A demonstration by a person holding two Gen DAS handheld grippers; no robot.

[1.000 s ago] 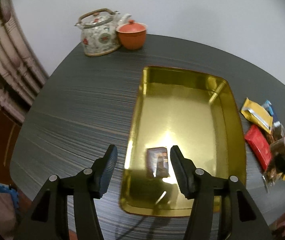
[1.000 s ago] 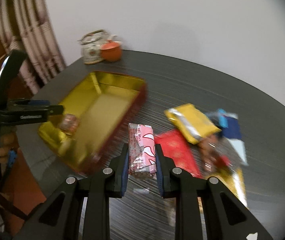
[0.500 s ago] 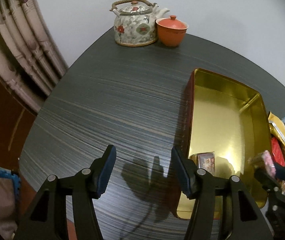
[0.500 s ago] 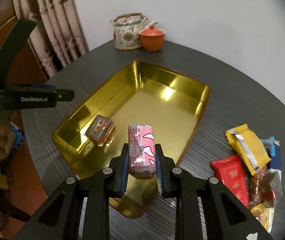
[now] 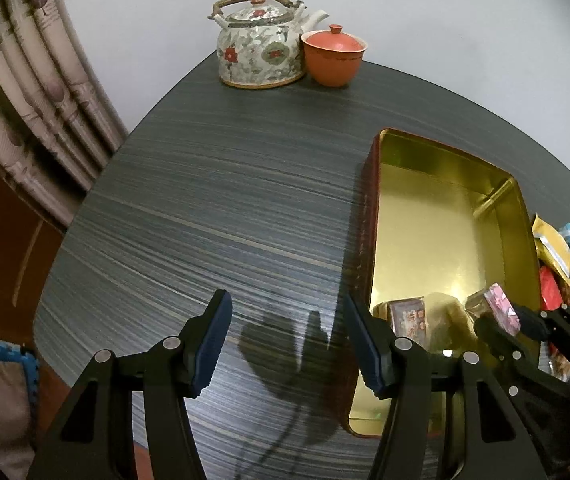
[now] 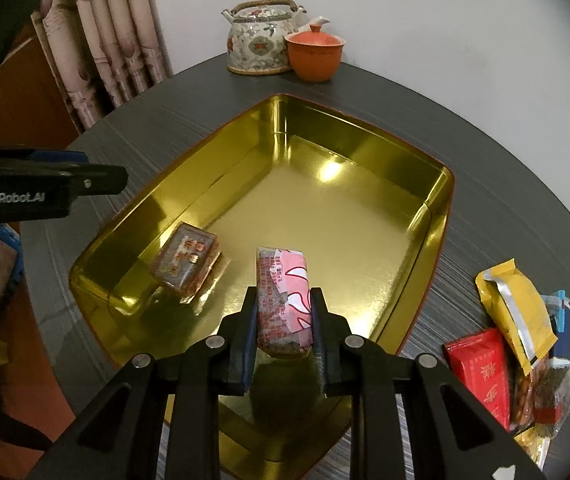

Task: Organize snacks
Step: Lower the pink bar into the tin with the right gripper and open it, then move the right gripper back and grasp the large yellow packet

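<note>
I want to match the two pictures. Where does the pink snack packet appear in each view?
Left wrist view: the pink snack packet sits at the lower right, over the gold tin, clamped in the right hand-held gripper.
Right wrist view: it is at the lower centre, between that gripper's fingers.
Shared landmark: the floral teapot at the table's far edge.

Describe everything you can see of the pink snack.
The pink snack is a small oblong packet in glossy pink wrapper with white petal shapes and red print. It is clamped at its sides by the right gripper, lengthwise along the fingers, over the near end of the gold tin, right of the brown snack lying inside.
</note>
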